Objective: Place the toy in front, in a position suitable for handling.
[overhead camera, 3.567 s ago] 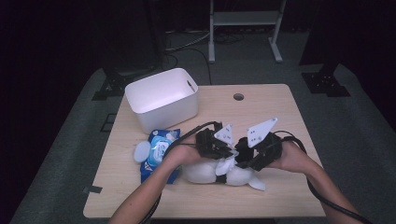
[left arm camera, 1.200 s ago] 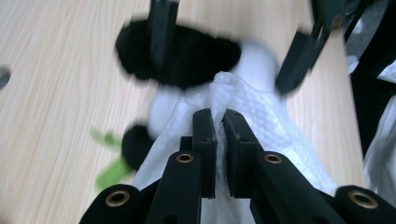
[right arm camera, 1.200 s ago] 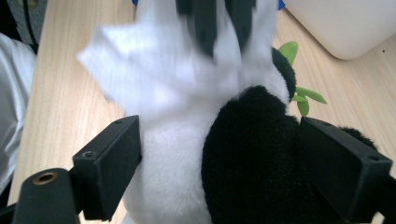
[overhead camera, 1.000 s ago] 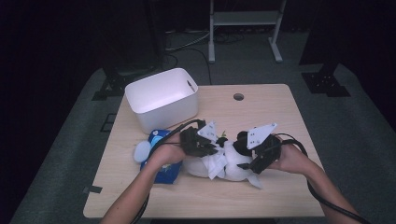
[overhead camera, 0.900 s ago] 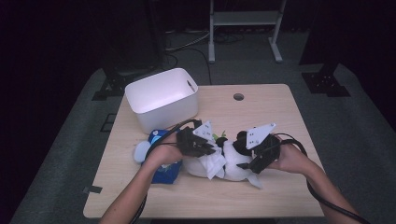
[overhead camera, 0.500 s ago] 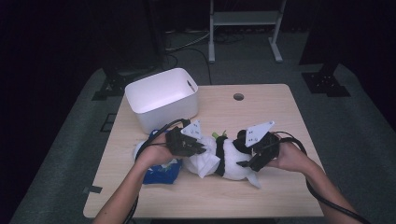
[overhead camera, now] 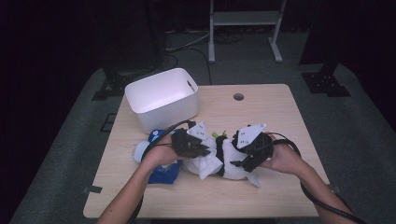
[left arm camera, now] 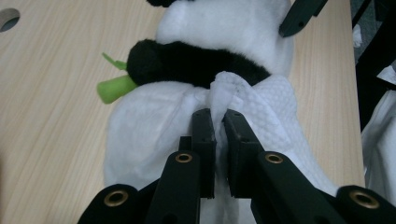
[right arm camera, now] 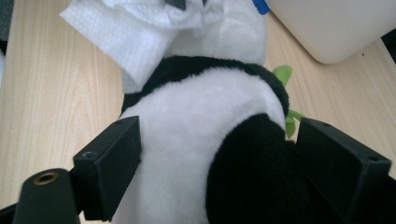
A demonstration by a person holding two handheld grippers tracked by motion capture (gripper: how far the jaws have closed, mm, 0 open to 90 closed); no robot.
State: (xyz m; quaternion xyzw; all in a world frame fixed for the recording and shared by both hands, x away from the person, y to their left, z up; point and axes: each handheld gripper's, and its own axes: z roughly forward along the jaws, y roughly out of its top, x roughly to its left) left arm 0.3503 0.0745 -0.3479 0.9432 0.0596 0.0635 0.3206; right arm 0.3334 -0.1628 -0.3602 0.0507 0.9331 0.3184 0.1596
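Observation:
A black-and-white plush panda (overhead camera: 229, 150) lies on the wooden table (overhead camera: 261, 112), with a green bamboo sprig (left arm camera: 116, 87) at its side. My left gripper (left arm camera: 219, 122) is shut on a pinched fold of white cloth (left arm camera: 280, 109) that drapes over the panda's body. In the high view the left gripper (overhead camera: 201, 150) sits at the panda's left end, with the cloth (overhead camera: 206, 164) hanging below it. My right gripper (right arm camera: 224, 140) has its wide jaws pressed on both sides of the panda (right arm camera: 201, 116), and in the high view the right gripper (overhead camera: 239, 163) holds the panda's right end.
A white plastic bin (overhead camera: 161, 98) stands at the back left of the table. A blue packet (overhead camera: 164, 171) and a white round object (overhead camera: 140, 150) lie by the left hand. A cable hole (overhead camera: 238, 97) is in the tabletop behind the panda. Cables trail from both grippers.
Since the earliest frame the left gripper has drawn a little to the left with the cloth pinched in it. The right gripper has stayed on the panda.

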